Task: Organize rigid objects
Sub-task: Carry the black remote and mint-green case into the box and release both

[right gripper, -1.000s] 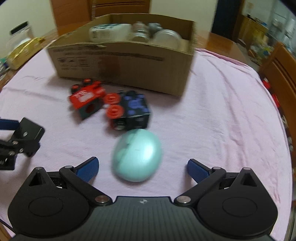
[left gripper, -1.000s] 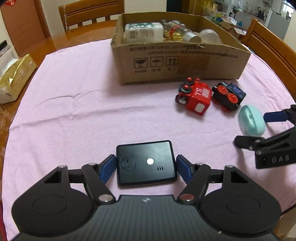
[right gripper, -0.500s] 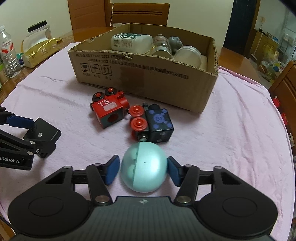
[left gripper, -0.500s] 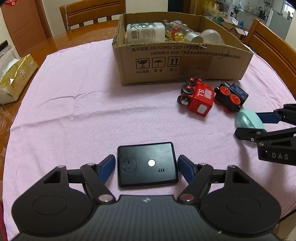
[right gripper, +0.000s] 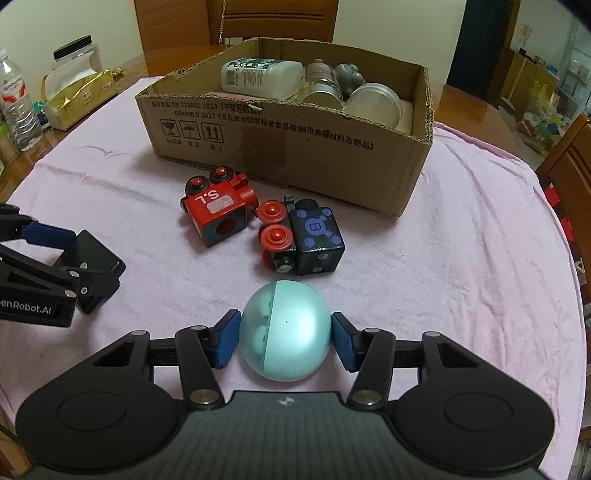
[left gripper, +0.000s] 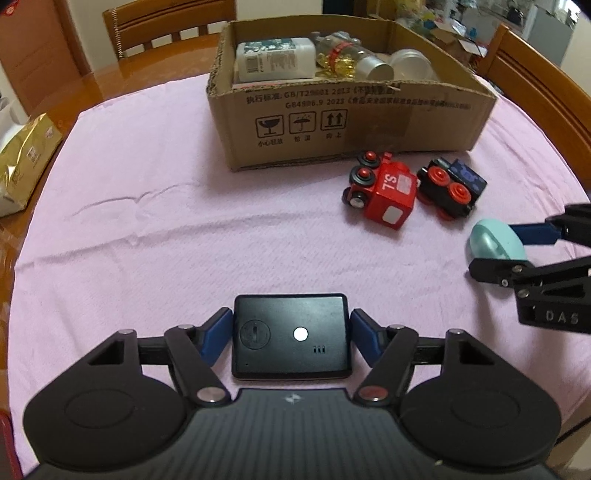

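My left gripper (left gripper: 291, 334) is shut on a flat black box (left gripper: 290, 336) with a white dot, held just above the pink cloth. My right gripper (right gripper: 284, 334) is shut on a teal egg-shaped case (right gripper: 285, 330), which also shows in the left wrist view (left gripper: 495, 245). A red toy train car (right gripper: 216, 216) and a black and blue toy train car (right gripper: 306, 236) lie on the cloth in front of a cardboard box (right gripper: 288, 147) that holds a white bottle (right gripper: 258, 75) and several jars.
A gold packet (left gripper: 22, 162) and a tissue box lie at the table's left edge. Plastic bottles (right gripper: 18, 110) stand at the far left. Wooden chairs (left gripper: 166, 18) surround the table. Pink cloth (left gripper: 147, 240) covers the table.
My right gripper closed on the teal case and lifted it slightly. My left gripper tightened on the black box and raised it; both views have risen a little.
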